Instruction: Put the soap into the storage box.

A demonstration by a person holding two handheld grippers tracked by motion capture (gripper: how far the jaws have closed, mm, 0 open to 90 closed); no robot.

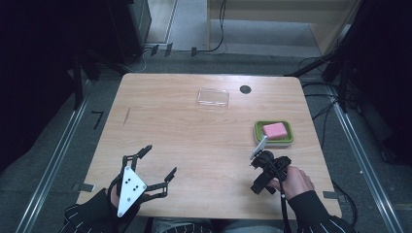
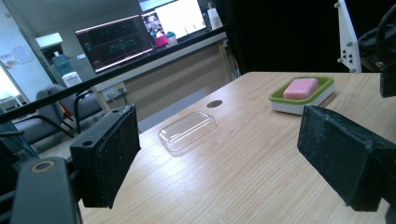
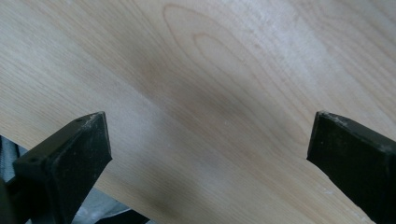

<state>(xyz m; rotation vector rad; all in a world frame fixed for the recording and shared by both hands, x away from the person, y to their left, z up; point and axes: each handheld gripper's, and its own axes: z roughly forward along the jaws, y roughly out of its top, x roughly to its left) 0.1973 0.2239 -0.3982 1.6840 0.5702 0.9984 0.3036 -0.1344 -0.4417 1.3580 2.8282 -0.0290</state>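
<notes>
Both tools, left [image 1: 158, 161] and right [image 1: 259, 171], gape over bare table [image 1: 204, 141]

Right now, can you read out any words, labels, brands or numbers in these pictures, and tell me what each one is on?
No text can be read.
Monitors: bright windows and lines, too blurred to read.
Wall notices: too small and washed out.
Soap, soap dish and clear lid: no lettering visible.
Left hand-held gripper, grey plate: dots, no writing.
Table: wood grain, no marks.
</notes>
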